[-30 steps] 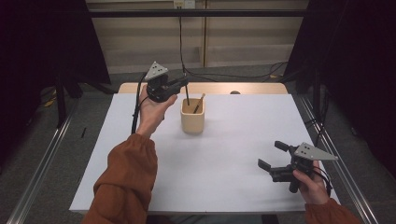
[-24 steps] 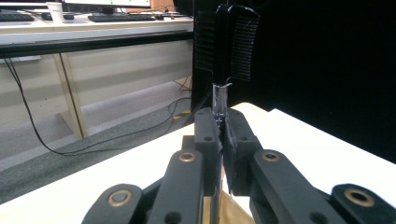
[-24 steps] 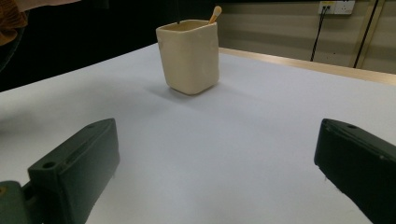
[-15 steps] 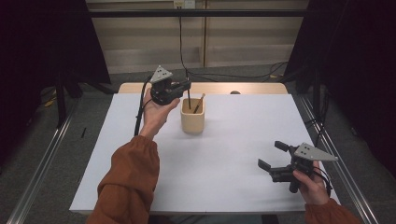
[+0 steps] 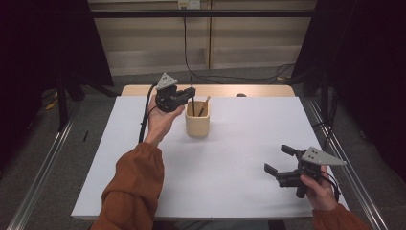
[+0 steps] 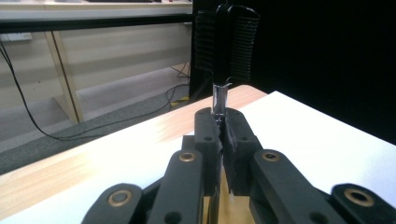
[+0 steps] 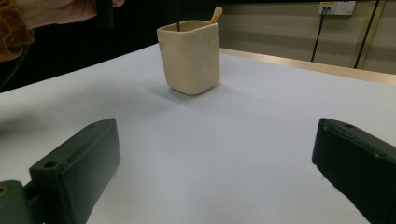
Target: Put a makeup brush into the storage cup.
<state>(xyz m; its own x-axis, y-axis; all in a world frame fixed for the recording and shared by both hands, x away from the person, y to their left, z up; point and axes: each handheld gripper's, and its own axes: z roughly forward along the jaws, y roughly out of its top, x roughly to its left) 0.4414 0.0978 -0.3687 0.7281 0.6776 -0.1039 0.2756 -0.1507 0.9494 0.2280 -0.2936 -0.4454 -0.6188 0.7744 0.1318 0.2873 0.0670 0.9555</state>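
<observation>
Over the far middle of the tabletop: we see our left tongs point(image 5: 190, 92) raised just above the beige cup point(image 5: 197, 123), the hand point(image 5: 160, 120) under them with the palm turned up.
Left tongs, state: the jaws are pressed together on a thin dark stick point(image 6: 219, 100); in the left gripper view it passes up between the jaw tips.
Dark stick: it stands close to upright, its lower end inside the cup at the cup's left rim; we cannot tell what kind of tool it is.
Cup: squarish with rounded corners, upright on the white sheet point(image 5: 230, 158) covering the tabletop, near the far edge.
Wooden stick point(image 5: 204, 105): it leans in the cup towards the right, its rounded tip above the rim.
Right tongs point(image 5: 280, 160): we hold them low over the near right part of the tabletop, well apart from the cup, pointing left.
Right tongs, state: the jaws stand wide with nothing between them; in the right gripper view the cup sits farther off between the jaws.
</observation>
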